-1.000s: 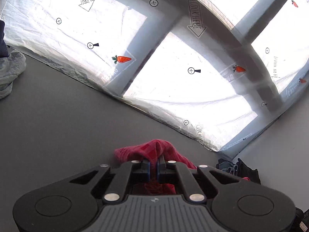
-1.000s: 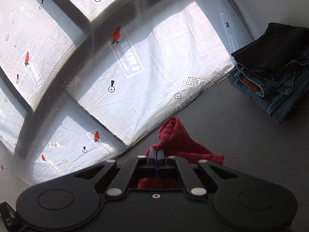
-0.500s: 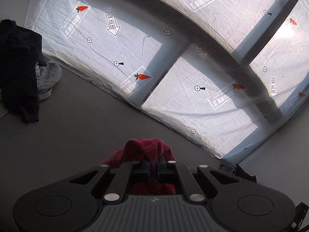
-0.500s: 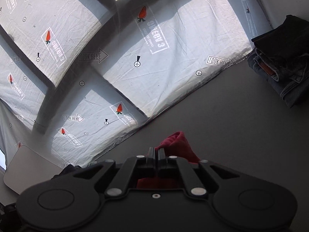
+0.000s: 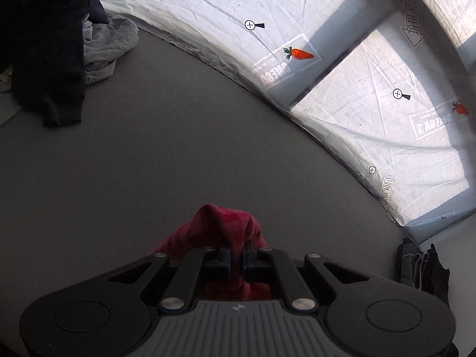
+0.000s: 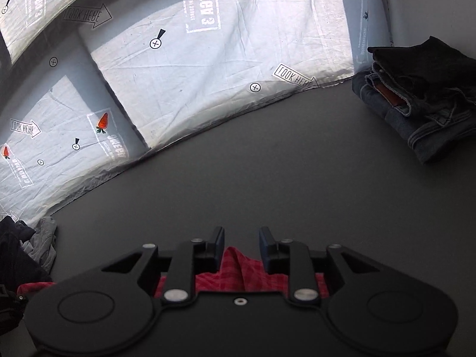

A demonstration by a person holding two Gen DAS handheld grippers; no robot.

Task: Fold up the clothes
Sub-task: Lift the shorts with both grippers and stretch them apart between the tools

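Note:
A red checked garment [image 5: 226, 226] bunches up just above the grey table [image 5: 178, 148], pinched between the pads of my left gripper [image 5: 236, 257], which is shut on it. In the right wrist view the same red garment [image 6: 238, 270] lies low between the fingers of my right gripper [image 6: 241, 242]. Its jaws are opening and the pads stand clear of the cloth on both sides. Most of the garment is hidden under the gripper bodies.
A dark garment [image 5: 50, 44] and a grey one [image 5: 110, 44] are heaped at the table's far left. Folded jeans with a black garment on top [image 6: 422, 95] sit at the far right. A printed white sheet [image 6: 208, 59] hangs behind the table. Dark cloth [image 5: 422, 267] lies off the right edge.
My right gripper has let go of the red garment and its fingers have spread. Both grippers have come down toward the table, and the left one still pinches the cloth.

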